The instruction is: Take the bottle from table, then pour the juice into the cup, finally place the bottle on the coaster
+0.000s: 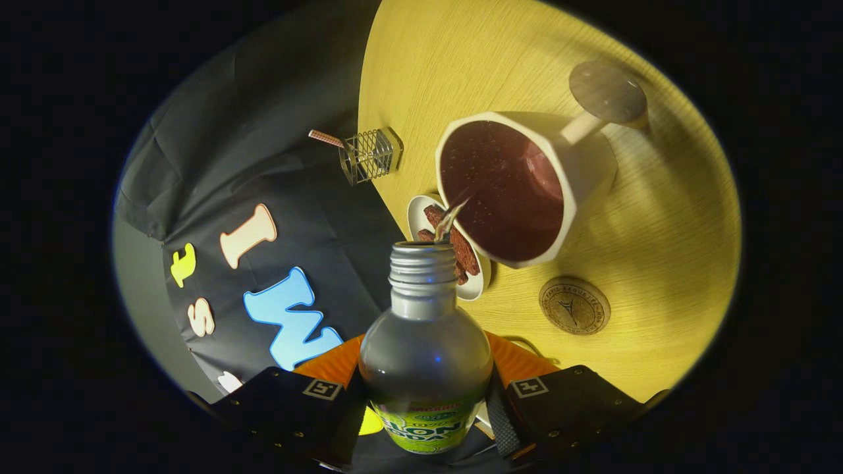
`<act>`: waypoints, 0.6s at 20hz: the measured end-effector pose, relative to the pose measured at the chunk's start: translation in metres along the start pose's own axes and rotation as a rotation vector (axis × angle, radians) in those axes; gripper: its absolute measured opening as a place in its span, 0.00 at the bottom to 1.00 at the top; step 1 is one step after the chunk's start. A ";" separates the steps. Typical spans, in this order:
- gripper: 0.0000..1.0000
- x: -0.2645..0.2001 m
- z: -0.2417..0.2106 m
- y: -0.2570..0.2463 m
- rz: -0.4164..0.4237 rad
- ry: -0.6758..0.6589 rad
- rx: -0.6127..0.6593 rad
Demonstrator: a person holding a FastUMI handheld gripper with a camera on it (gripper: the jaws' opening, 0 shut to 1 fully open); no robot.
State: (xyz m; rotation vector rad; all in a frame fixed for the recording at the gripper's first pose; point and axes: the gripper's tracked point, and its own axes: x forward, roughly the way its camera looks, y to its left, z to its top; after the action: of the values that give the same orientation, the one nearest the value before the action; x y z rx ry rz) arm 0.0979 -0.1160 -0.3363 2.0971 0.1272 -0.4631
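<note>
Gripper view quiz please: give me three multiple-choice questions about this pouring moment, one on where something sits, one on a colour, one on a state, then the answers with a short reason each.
1. Where is the round coaster?
A. on the yellow table, beside the white cup
B. under the cup
C. inside the wire holder

2. What colour is the liquid in the cup?
A. clear
B. dark reddish brown
C. bright green

3. What is the hand-held gripper doing?
A. open above the coaster
B. shut on nothing
C. shut on the bottle

Answers:
1. A, the coaster lies bare on the table, apart from the cup.
2. B, the cup holds a dark reddish-brown, bubbly drink.
3. C, both fingers press the bottle's sides while a thin stream runs from its open neck into the cup.
</note>
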 end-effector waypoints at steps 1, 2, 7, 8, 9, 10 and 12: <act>0.77 0.000 0.000 0.001 0.001 0.000 0.003; 0.77 0.000 0.001 0.000 0.002 -0.001 0.009; 0.77 0.001 0.002 -0.003 -0.003 -0.002 0.037; 0.78 0.001 0.001 -0.003 -0.005 0.000 0.041; 0.77 0.001 0.001 -0.003 -0.007 0.000 0.045; 0.78 0.002 0.002 -0.004 -0.008 -0.001 0.051; 0.78 0.003 0.003 -0.003 -0.003 -0.004 0.060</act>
State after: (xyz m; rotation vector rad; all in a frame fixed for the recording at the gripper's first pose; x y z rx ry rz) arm 0.0990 -0.1170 -0.3410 2.1545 0.1154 -0.4785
